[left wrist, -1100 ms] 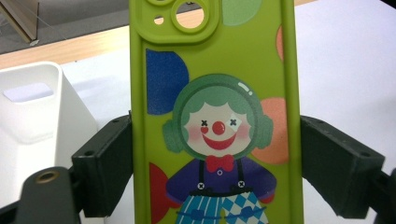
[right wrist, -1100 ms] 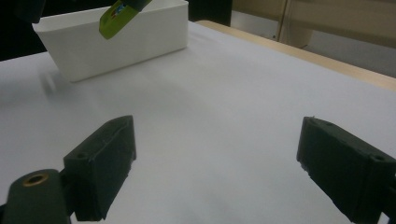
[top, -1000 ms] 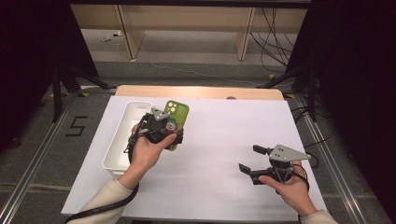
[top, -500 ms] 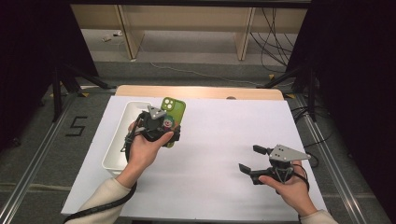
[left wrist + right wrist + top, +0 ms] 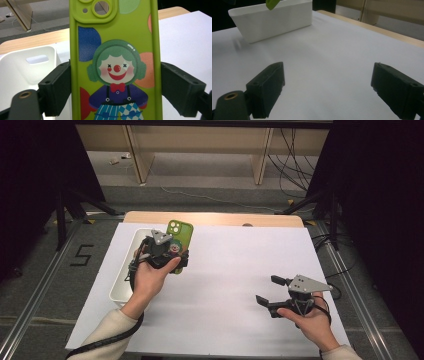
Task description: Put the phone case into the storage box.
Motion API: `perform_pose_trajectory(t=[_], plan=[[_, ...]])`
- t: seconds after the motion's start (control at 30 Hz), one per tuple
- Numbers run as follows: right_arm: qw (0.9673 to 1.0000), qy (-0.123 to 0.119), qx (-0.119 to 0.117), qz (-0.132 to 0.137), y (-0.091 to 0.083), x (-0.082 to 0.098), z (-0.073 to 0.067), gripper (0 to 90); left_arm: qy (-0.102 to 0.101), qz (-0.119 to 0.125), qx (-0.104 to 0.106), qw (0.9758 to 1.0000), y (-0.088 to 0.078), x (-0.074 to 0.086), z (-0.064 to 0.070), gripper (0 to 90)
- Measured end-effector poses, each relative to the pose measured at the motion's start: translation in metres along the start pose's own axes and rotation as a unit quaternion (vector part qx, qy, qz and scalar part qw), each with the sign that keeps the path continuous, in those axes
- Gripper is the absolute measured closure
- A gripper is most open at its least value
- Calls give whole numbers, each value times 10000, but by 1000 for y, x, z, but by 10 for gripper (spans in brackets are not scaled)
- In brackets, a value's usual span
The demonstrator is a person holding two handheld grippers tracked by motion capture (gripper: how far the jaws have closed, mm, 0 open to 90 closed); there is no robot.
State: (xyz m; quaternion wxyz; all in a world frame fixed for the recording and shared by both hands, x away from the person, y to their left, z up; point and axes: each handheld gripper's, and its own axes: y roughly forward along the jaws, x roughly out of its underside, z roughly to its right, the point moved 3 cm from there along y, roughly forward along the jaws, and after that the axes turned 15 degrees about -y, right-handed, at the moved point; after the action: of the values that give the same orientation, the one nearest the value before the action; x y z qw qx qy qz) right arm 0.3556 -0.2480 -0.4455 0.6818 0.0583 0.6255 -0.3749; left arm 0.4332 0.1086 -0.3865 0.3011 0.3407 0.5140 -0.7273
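Surface: one white sheet-covered surface, smooth and matte, with a strip of light wood along its far edge; the wide middle between the two hands is bare.
Bin: one white bin, rectangular with rounded corners and a slot handle in its end wall, lying near the surface's left edge.
Phone case: one lime-green phone case, glossy, printed with a clown and coloured circles, with raised camera-ring cutouts at the top; in the high view it is held above the bin's right rim, pointing away from the person.
Left tongs: the left tongs are clamped on the case, one black jaw against each long edge.
Right tongs: the right tongs are spread wide with nothing between them, low over the surface near its right front, well apart from the bin.
Hands: two, one on each pair of tongs.
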Motion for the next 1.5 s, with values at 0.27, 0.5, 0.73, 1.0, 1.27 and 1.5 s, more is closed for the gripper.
perform_pose_trajectory(t=[0.27, 0.5, 0.73, 1.0, 1.27, 1.5], plan=[[10000, 1, 9, 0, 0, 0, 0, 129, -82, 72, -20, 9999, -1, -4, -5, 159], [10000, 4, 5, 7, 0, 0, 0, 129, -121, 134, -72, 9998, -2, -6, -9, 159], [10000, 11, 8, -1, 1, 0, 0, 129, -116, 173, -89, 9997, -5, -10, -13, 159], [10000, 14, 15, 0, 1, 1, 1, 129, -164, 251, -123, 9995, -7, -13, -18, 159], [10000, 21, 15, -3, 0, 1, 1, 129, -159, 252, -132, 9995, -7, -14, -19, 159], [10000, 14, 12, 0, 0, 1, 1, 130, -203, 305, -147, 9992, -8, -16, -22, 159]])
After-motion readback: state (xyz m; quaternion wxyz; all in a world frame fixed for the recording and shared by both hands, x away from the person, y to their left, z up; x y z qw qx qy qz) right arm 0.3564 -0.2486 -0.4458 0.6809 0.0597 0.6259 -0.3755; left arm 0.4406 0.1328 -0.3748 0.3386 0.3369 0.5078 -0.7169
